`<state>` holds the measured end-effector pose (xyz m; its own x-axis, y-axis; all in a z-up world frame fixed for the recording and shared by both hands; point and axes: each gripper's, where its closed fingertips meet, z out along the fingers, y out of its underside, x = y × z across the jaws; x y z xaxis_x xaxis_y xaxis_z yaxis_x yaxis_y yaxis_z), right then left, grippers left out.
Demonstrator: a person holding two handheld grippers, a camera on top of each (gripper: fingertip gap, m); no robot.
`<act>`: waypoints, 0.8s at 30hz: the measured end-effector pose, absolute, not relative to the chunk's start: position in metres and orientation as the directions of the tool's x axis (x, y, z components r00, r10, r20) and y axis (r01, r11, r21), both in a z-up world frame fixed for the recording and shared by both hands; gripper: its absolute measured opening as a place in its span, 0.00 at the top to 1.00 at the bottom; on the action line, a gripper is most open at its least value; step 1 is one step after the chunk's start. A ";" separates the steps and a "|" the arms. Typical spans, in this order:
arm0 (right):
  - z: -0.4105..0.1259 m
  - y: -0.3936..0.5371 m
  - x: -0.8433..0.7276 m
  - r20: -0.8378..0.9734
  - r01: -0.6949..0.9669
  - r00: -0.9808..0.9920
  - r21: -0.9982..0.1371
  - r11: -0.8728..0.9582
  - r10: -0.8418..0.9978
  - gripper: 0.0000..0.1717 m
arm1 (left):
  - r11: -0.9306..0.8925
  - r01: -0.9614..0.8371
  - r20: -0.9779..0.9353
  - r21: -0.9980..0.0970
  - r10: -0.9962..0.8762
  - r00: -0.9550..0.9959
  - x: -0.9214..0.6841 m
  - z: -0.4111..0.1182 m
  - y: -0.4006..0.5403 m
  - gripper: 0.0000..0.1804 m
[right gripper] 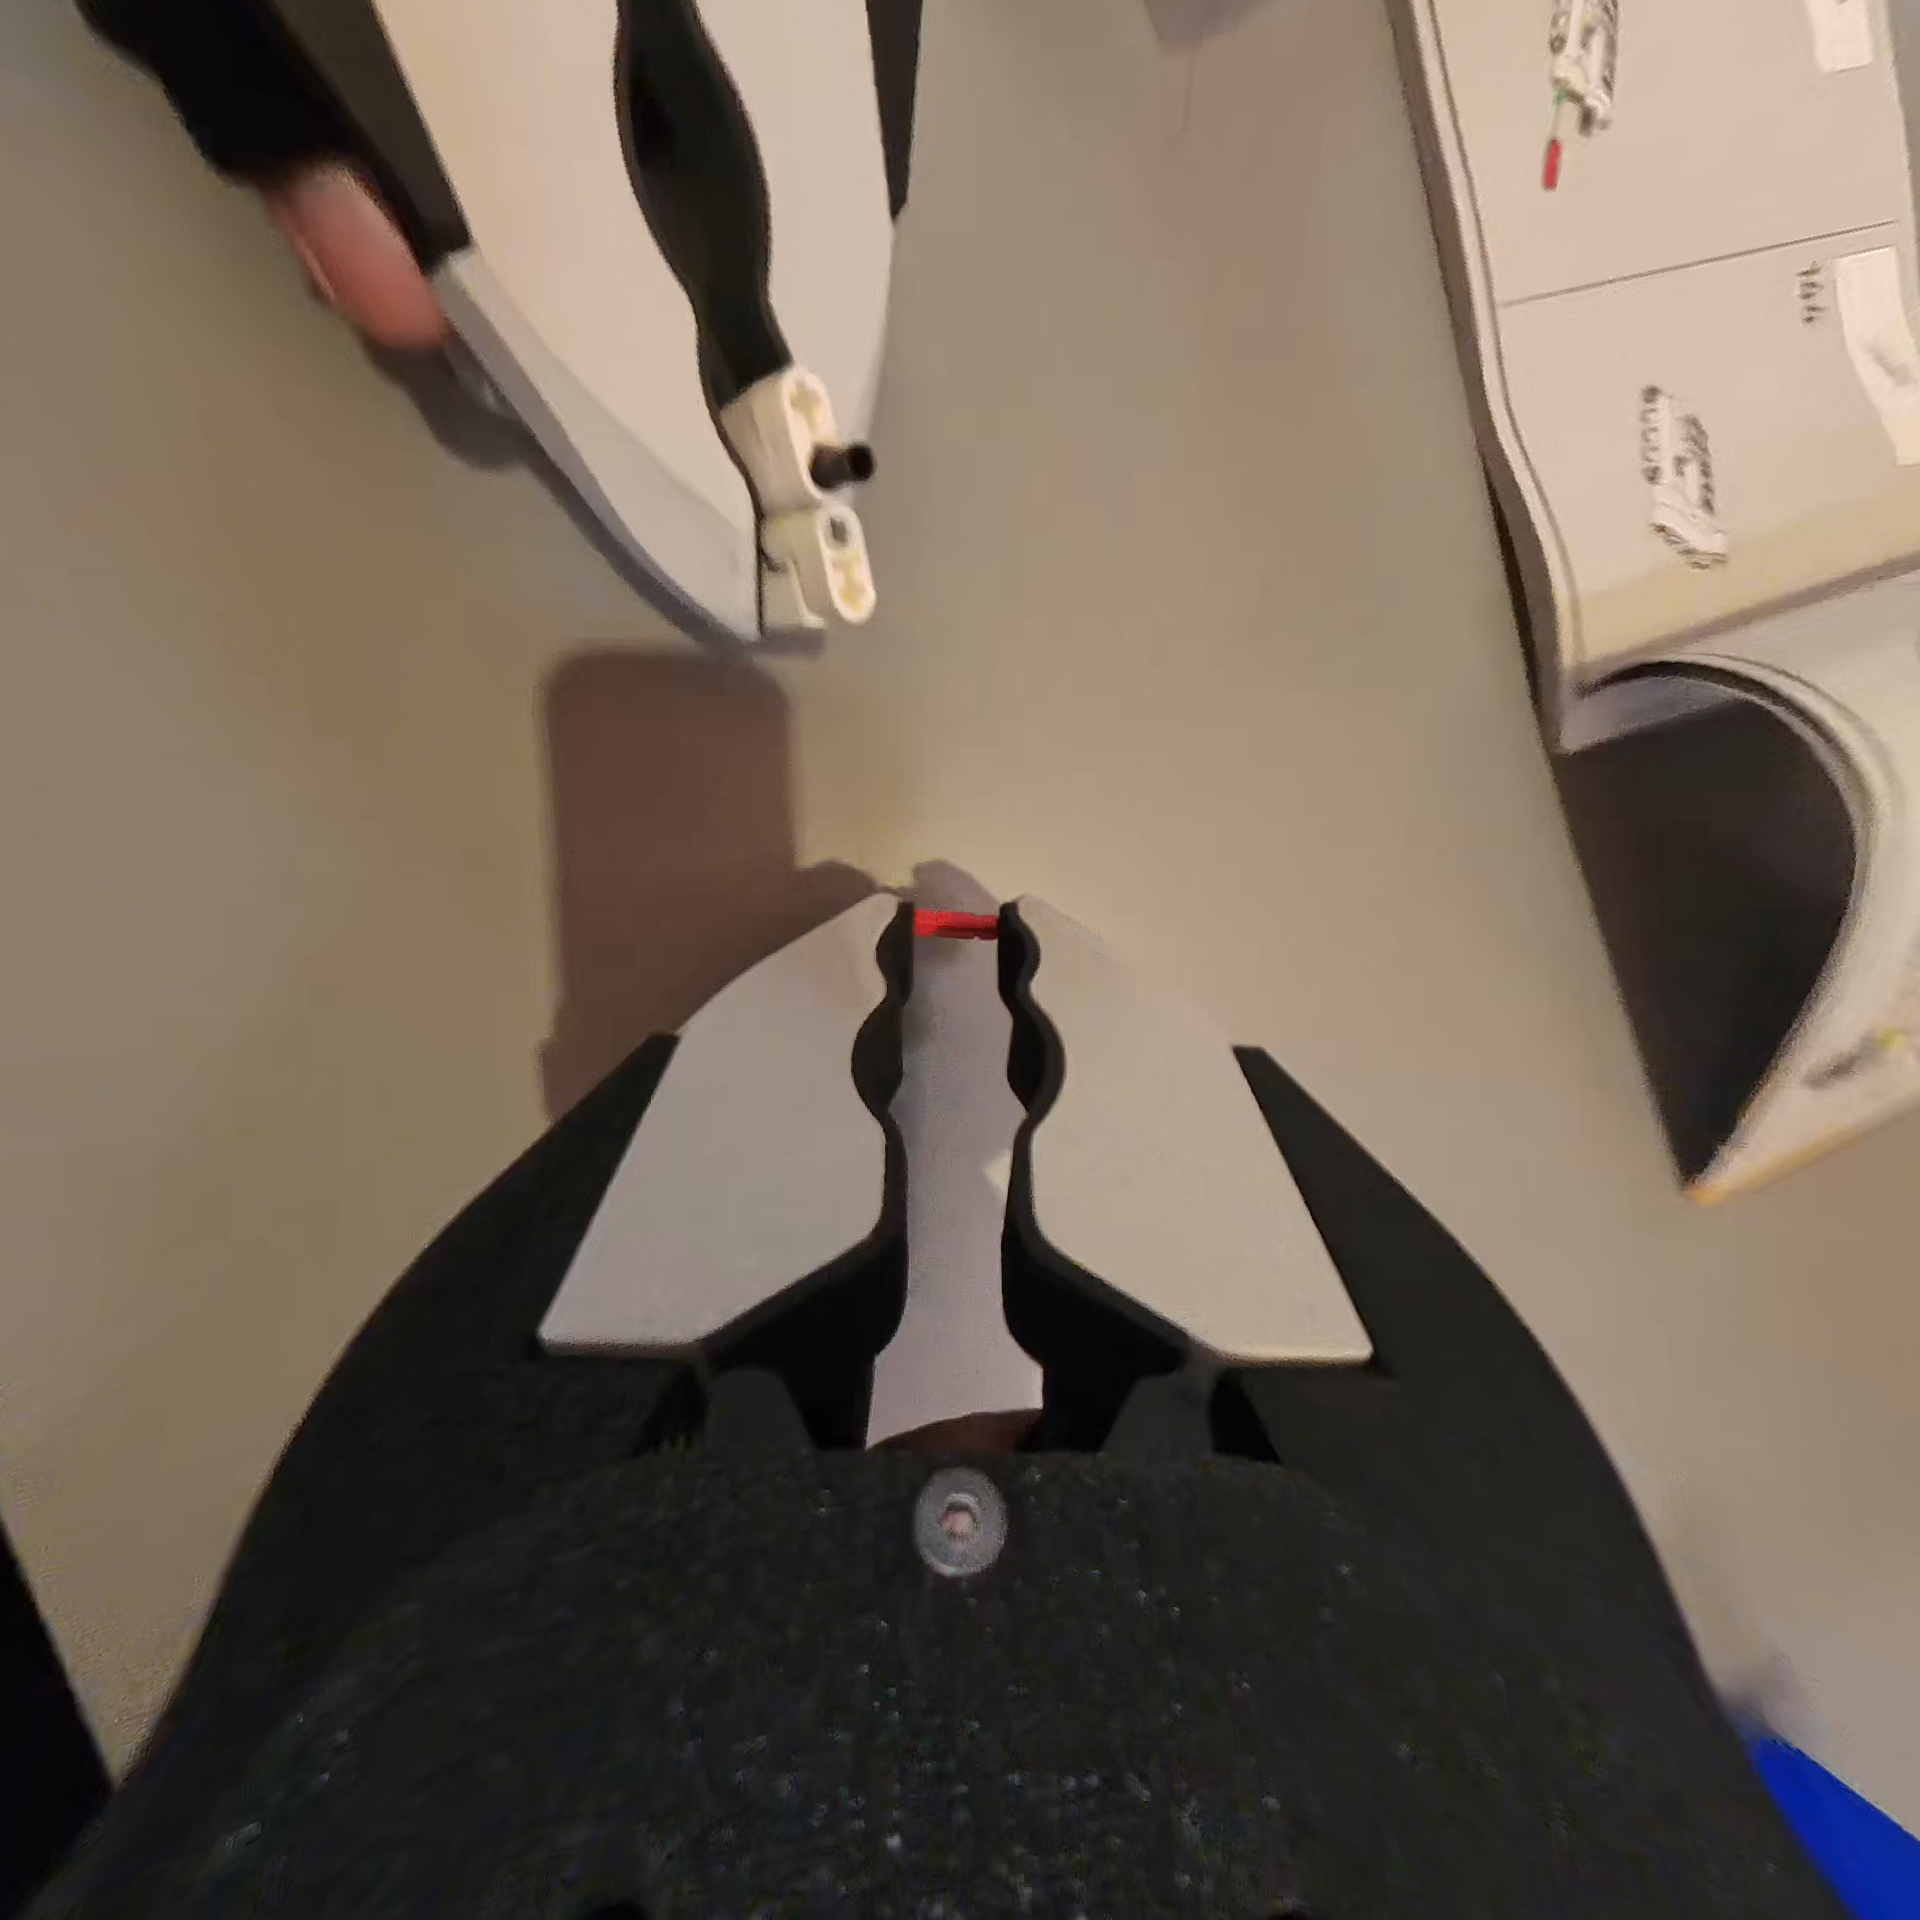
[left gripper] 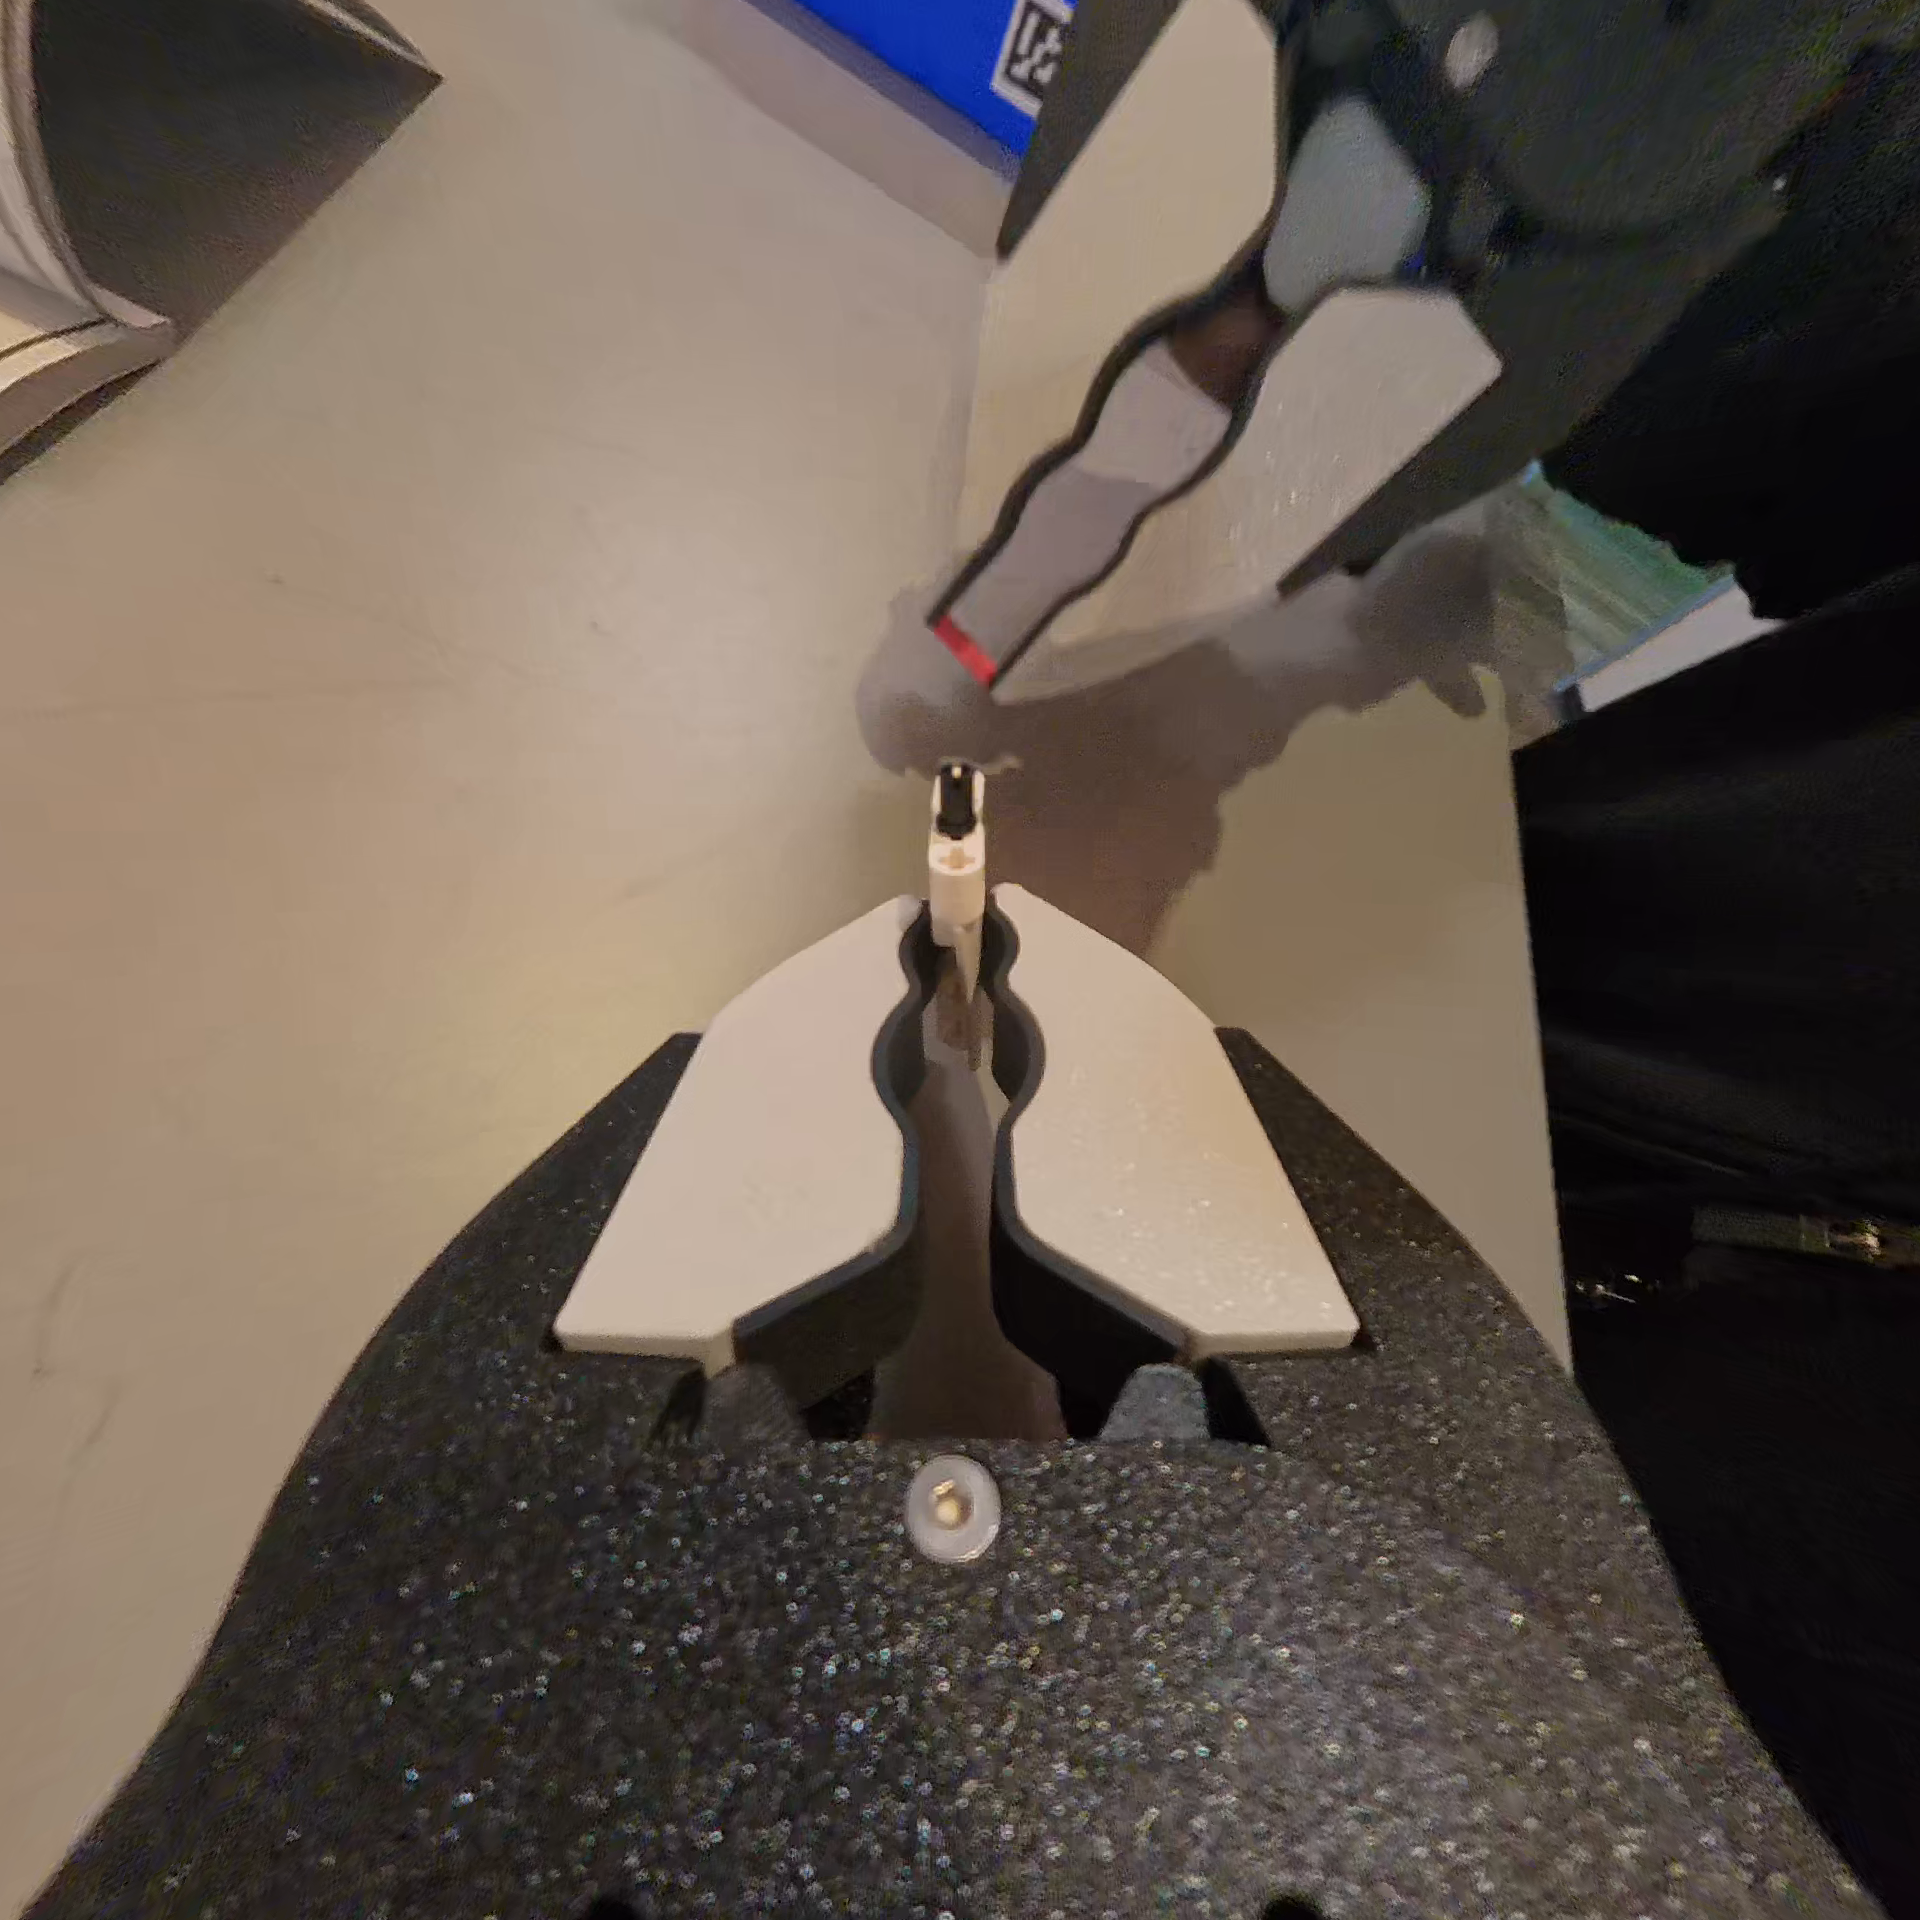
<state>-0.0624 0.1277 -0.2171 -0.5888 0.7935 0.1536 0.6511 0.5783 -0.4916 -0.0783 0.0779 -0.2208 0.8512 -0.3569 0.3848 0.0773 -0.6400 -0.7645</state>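
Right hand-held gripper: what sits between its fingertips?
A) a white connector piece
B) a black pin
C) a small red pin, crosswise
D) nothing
C: the right hand-held gripper has a small red pin spanning crosswise between its fingertips; the white connector piece with a black pin is in the left hand-held gripper.

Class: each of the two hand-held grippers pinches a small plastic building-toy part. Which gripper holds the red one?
The right gripper: a short red plastic pin spans its fingertips. The left gripper instead clamps a white plastic connector with a black pin sticking out.
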 end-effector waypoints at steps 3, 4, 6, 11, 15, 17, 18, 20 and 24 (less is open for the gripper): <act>-0.232 0.113 -0.071 0.059 0.667 -0.560 -0.560 0.492 0.827 0.91 | -0.651 0.009 0.295 -0.759 -0.332 0.896 -0.087 -0.227 0.076 0.96; -0.235 0.111 -0.072 0.038 0.674 -0.548 -0.572 0.468 0.836 0.91 | -0.652 0.002 0.289 -0.758 -0.333 0.897 -0.087 -0.227 0.076 0.96; -0.240 0.108 -0.072 -0.009 0.693 -0.526 -0.585 0.422 0.851 0.91 | -0.650 0.005 0.306 -0.760 -0.350 0.885 -0.083 -0.225 0.075 0.96; -0.248 0.109 -0.070 -0.033 0.697 -0.530 -0.586 0.413 0.847 0.88 | -0.670 0.002 0.350 -0.743 -0.385 0.854 -0.074 -0.227 0.072 0.96; -0.247 0.115 -0.067 -0.044 0.670 -0.583 -0.590 0.450 0.811 0.82 | -0.681 0.029 0.393 -0.732 -0.387 0.834 -0.073 -0.228 0.071 0.96; -0.247 0.119 -0.070 -0.056 0.664 -0.594 -0.597 0.450 0.803 0.82 | -0.681 0.044 0.406 -0.731 -0.383 0.830 -0.075 -0.227 0.072 0.96; -0.247 0.119 -0.070 -0.079 0.668 -0.599 -0.599 0.442 0.797 0.82 | -0.682 0.048 0.411 -0.730 -0.381 0.828 -0.075 -0.227 0.072 0.96; -0.246 0.118 -0.071 -0.127 0.675 -0.601 -0.610 0.415 0.789 0.84 | -0.685 0.050 0.414 -0.727 -0.379 0.828 -0.076 -0.227 0.072 0.96; -0.243 0.118 -0.073 -0.115 0.630 -0.651 -0.633 0.450 0.750 0.88 | -0.687 0.037 0.408 -0.726 -0.387 0.827 -0.075 -0.228 0.071 0.96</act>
